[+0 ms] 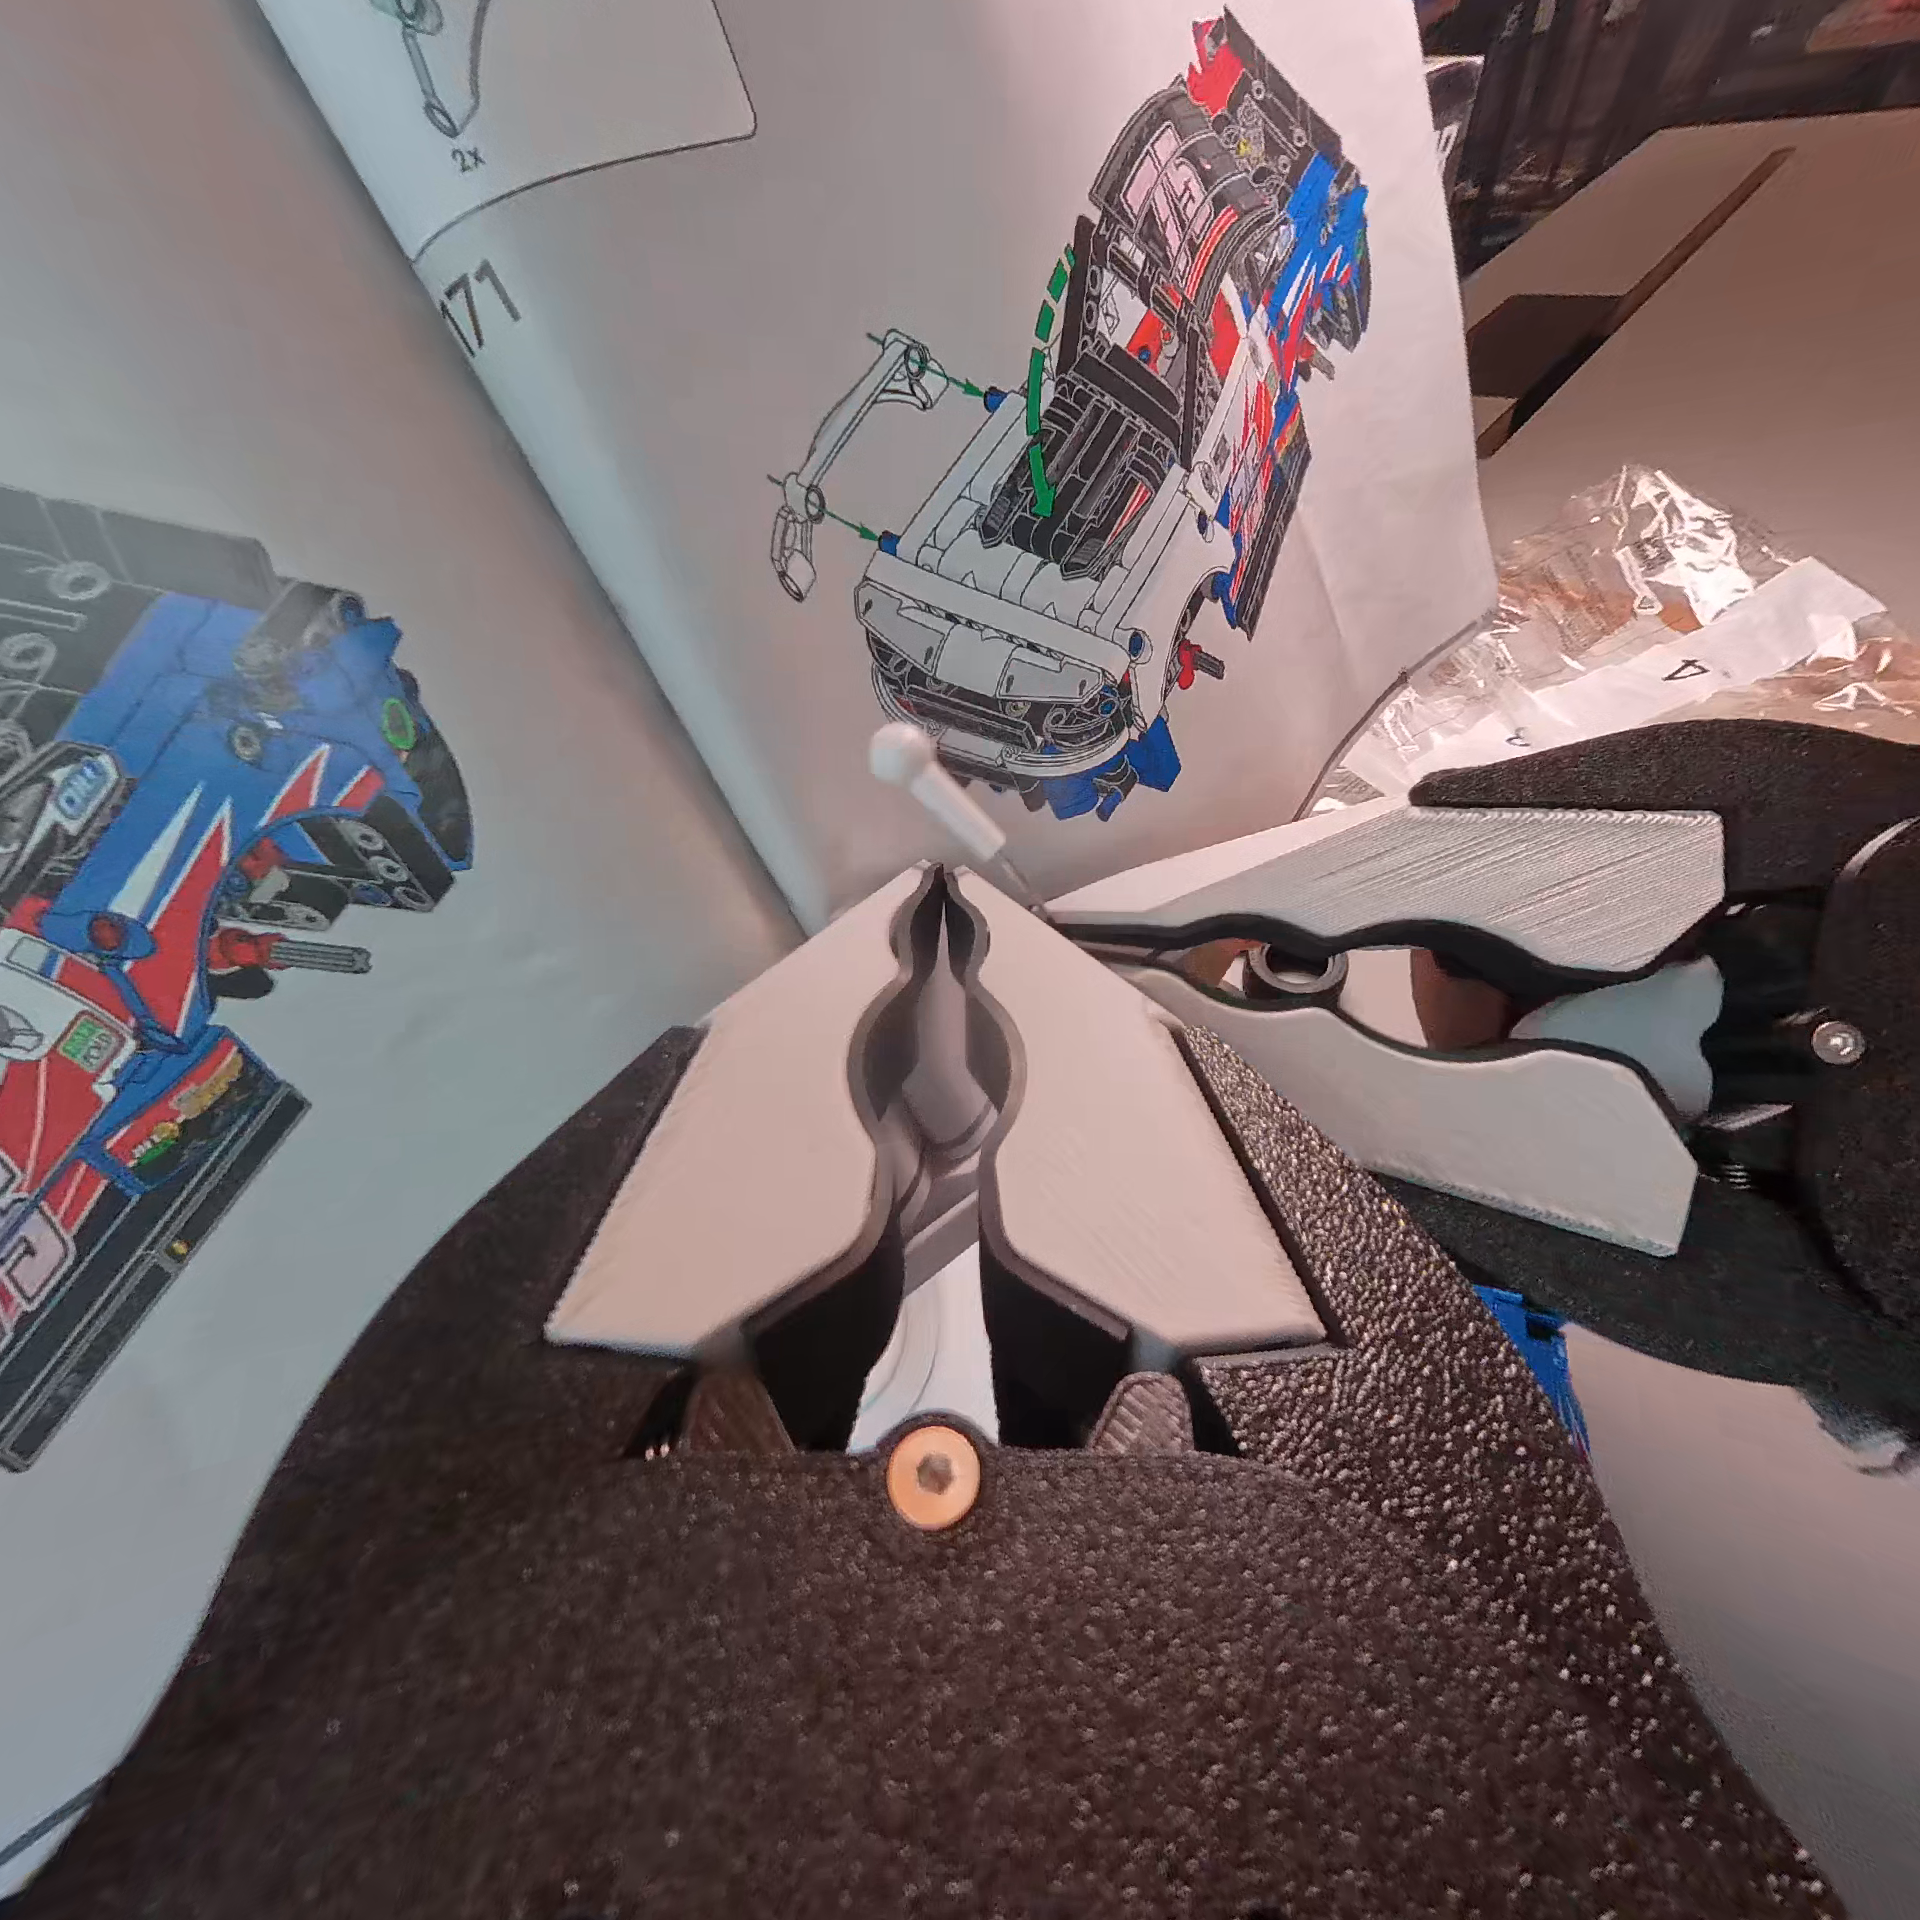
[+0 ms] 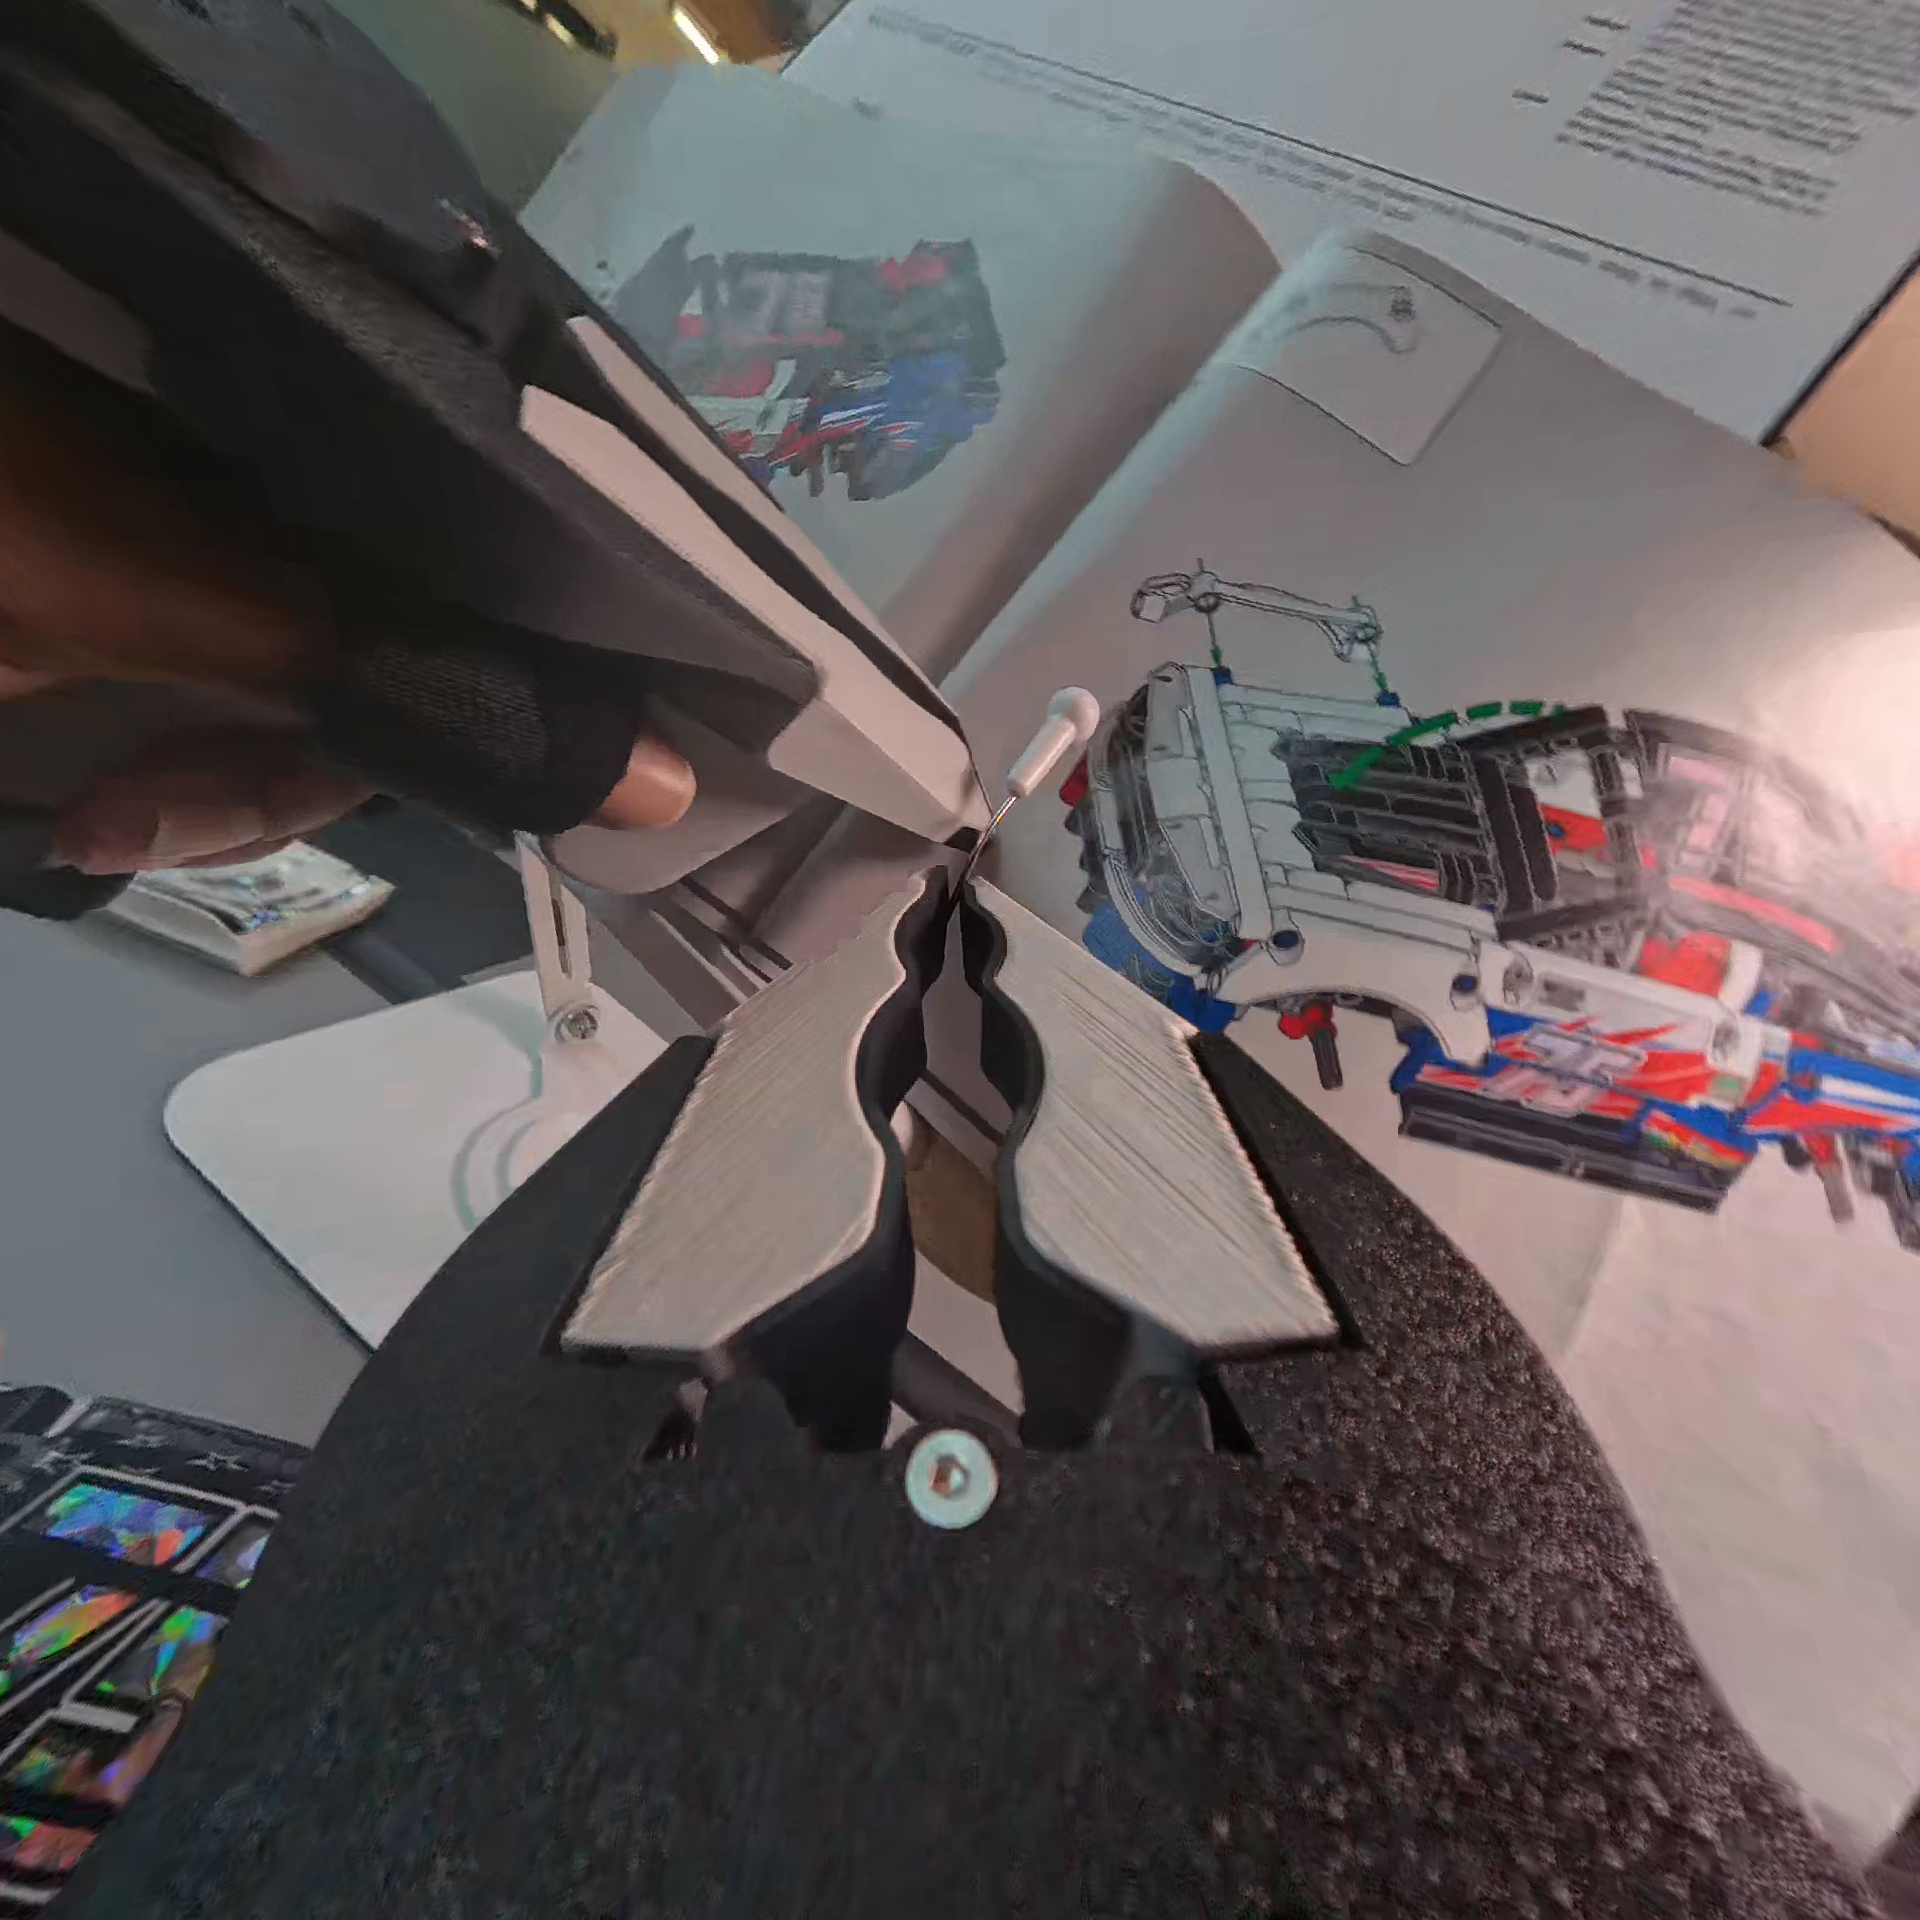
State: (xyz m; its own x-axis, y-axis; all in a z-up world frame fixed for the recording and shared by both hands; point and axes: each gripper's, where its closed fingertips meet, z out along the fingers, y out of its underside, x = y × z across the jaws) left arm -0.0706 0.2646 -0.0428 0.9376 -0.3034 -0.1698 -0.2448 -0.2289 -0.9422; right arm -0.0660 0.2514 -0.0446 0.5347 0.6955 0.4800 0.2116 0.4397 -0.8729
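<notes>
A small white pin with a ball head (image 1: 928,787) sits on a thin metal wire. My right gripper (image 2: 956,896) is shut, and the wire runs into its tips; the pin's white handle (image 2: 1049,740) sticks up beyond them. My left gripper (image 1: 940,875) is shut too, its tips right beside the wire. I cannot tell whether it grips the wire. The right gripper (image 1: 1049,914) enters the left wrist view from the right. The left gripper (image 2: 961,805) enters the right wrist view from the upper left. Both hover over an open instruction booklet (image 1: 644,499).
The booklet (image 2: 1351,499) shows drawings of a red, white and blue brick car. Clear plastic bags (image 1: 1662,592) and cardboard (image 1: 1662,239) lie to the right. A white stand base (image 2: 343,1143), shiny cards (image 2: 104,1621) and a gloved hand (image 2: 468,727) are on the left. Left and right tips are no more than a few centimetres apart.
</notes>
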